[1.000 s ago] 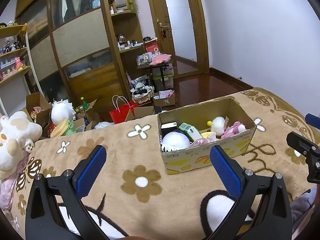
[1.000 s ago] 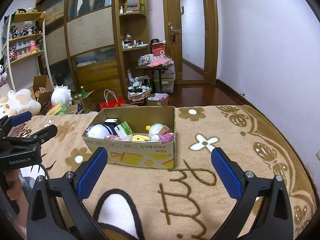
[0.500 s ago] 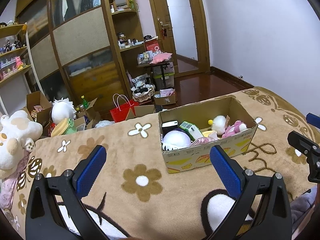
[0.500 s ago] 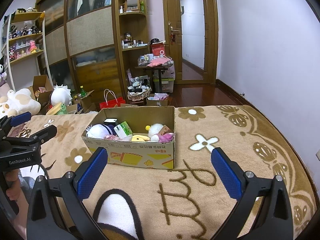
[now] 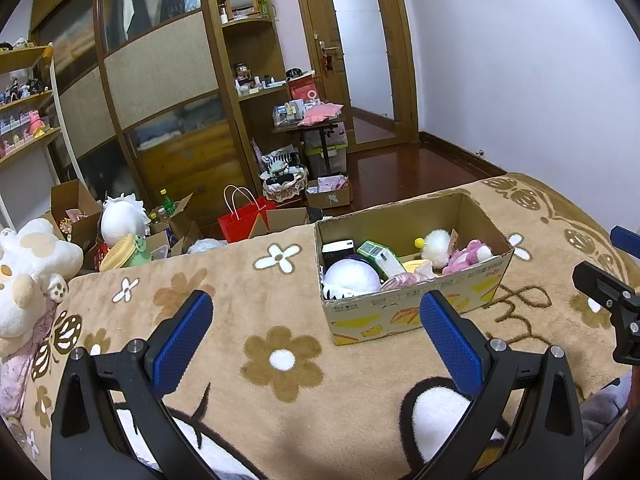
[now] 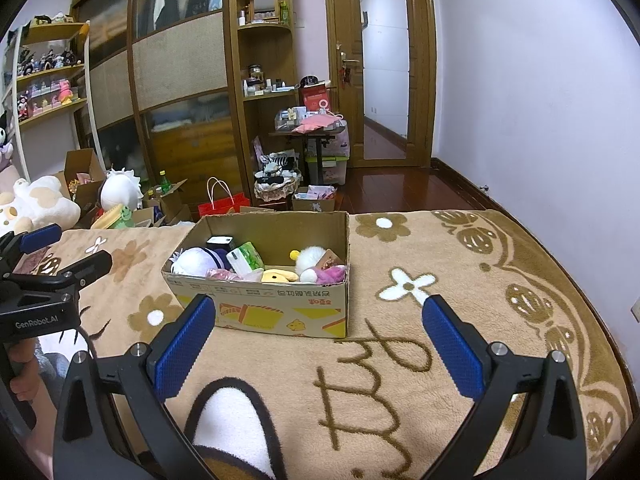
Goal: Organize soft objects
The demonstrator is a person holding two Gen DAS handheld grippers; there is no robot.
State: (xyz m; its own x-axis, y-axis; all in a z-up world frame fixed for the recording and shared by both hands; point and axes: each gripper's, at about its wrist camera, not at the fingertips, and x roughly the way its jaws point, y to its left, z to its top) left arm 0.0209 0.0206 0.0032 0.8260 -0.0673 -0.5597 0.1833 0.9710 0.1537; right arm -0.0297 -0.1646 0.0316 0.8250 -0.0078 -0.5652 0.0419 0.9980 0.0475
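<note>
The left hand-held gripper (image 5: 316, 328) hangs over the blanket (image 5: 240, 312), fingers spread wide, holding nothing. The right hand-held gripper (image 6: 318, 330) is likewise spread and holds nothing. A cardboard box (image 6: 260, 304) sits on the blanket ahead of both, right of centre for the left one, left of centre for the right one. Its long axis runs roughly crosswise to the right hand-held gripper. Inside lie a white round plush (image 6: 196, 262), a fluffy white toy (image 6: 310, 256), a pink plush (image 6: 330, 274) and a green packet (image 6: 246, 258).

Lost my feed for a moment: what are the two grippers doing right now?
Left gripper: open, holding nothing, above the blanket.
Right gripper: open, holding nothing, facing the cardboard box.
</note>
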